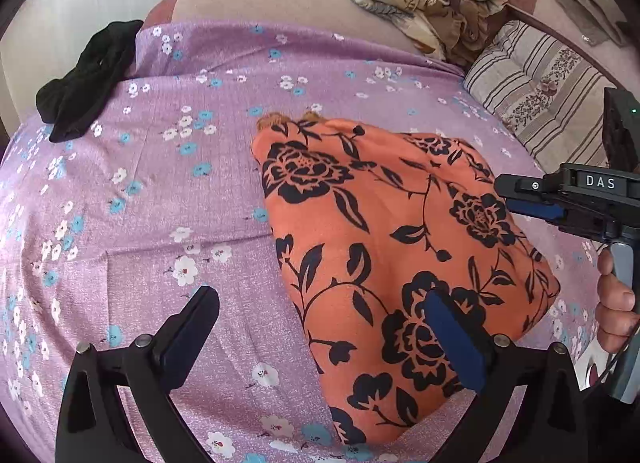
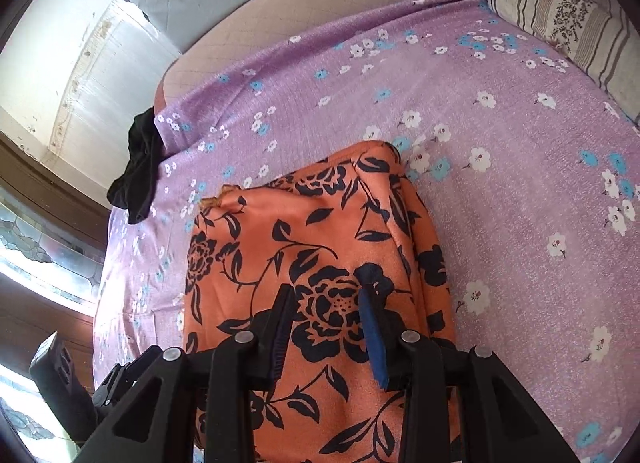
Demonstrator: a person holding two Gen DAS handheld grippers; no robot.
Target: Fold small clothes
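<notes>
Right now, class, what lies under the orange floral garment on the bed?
The orange garment lies flat on the purple sheet, which shows all round it. Whatever sits directly beneath, including its own folded layers, is covered and cannot be seen.
</notes>
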